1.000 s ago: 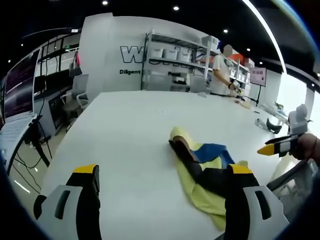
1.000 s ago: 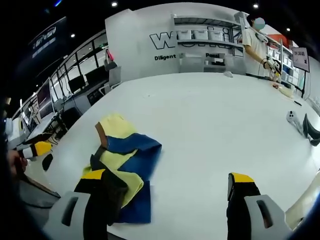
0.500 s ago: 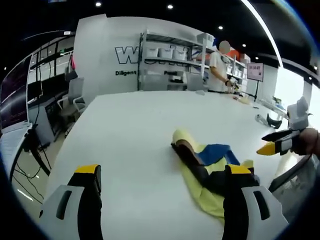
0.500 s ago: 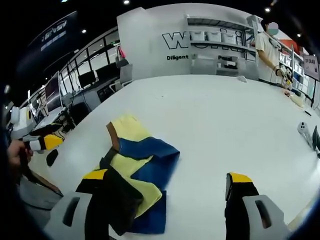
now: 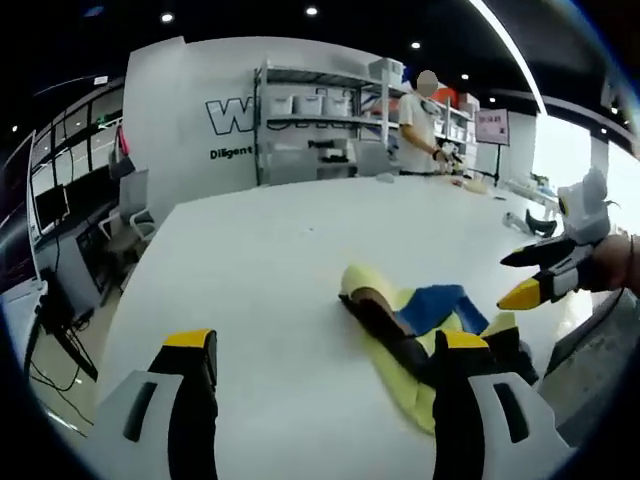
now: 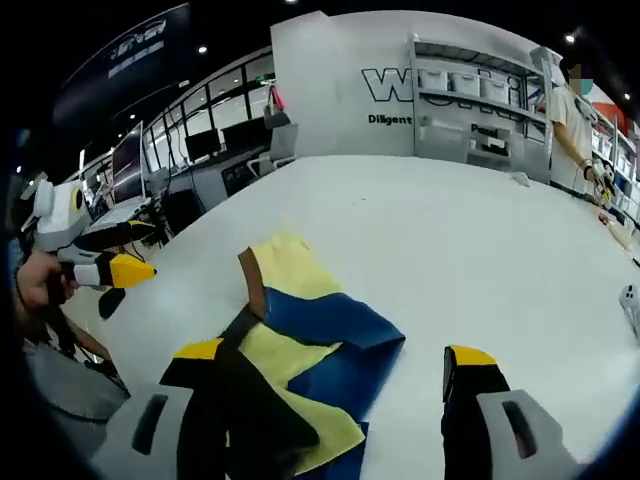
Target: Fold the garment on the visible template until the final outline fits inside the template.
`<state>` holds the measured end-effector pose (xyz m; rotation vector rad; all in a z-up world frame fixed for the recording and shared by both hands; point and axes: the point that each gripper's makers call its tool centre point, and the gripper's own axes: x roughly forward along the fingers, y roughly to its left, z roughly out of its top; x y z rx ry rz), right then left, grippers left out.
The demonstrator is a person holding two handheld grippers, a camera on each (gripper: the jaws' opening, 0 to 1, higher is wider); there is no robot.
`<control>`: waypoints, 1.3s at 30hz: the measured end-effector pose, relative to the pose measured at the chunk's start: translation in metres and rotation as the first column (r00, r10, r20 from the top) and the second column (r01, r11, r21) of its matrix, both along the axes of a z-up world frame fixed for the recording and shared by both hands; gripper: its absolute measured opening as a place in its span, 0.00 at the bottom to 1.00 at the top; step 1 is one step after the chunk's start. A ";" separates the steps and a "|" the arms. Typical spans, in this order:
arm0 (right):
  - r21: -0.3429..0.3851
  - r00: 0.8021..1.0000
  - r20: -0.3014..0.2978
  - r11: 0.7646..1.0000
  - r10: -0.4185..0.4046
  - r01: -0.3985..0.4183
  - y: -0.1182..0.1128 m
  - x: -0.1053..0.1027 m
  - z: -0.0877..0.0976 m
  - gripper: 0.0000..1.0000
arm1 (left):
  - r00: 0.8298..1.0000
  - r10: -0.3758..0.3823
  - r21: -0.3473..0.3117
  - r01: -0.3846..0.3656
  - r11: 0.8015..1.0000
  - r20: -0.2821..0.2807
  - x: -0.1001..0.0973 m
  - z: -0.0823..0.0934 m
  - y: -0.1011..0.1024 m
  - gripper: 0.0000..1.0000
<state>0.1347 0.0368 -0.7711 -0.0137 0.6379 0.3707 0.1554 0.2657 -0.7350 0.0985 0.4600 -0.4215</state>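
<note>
Both cameras have swung since a second ago, and each view now shows the other gripper nearer the cloth. The yellow-and-blue garment (image 6: pixel 300 340) lies crumpled on the white table (image 6: pixel 470 250), low centre in both views; no template outline is discernible. The left gripper (image 5: pixel 325 385) and right gripper (image 6: pixel 335 390) hover with jaws spread, empty. Folding looks barely begun.
</note>
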 end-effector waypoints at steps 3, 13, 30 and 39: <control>-0.005 0.999 0.004 0.999 0.032 -0.032 0.011 0.007 -0.001 0.85 | 1.000 -0.014 0.014 0.014 1.000 0.000 0.005 -0.003 -0.001 0.80; -0.016 0.997 0.012 0.997 0.076 -0.076 0.028 0.019 -0.012 0.74 | 0.998 -0.060 0.051 0.060 0.997 -0.004 0.028 -0.016 -0.013 0.71; -0.031 0.976 0.003 0.975 0.219 -0.219 0.072 0.041 -0.028 0.46 | 0.986 -0.166 0.147 0.162 0.976 0.020 0.061 -0.041 -0.034 0.43; -0.039 0.952 -0.046 0.952 0.301 -0.303 0.100 0.039 -0.046 0.37 | 0.976 -0.220 0.175 0.217 0.960 -0.003 0.070 -0.059 -0.049 0.30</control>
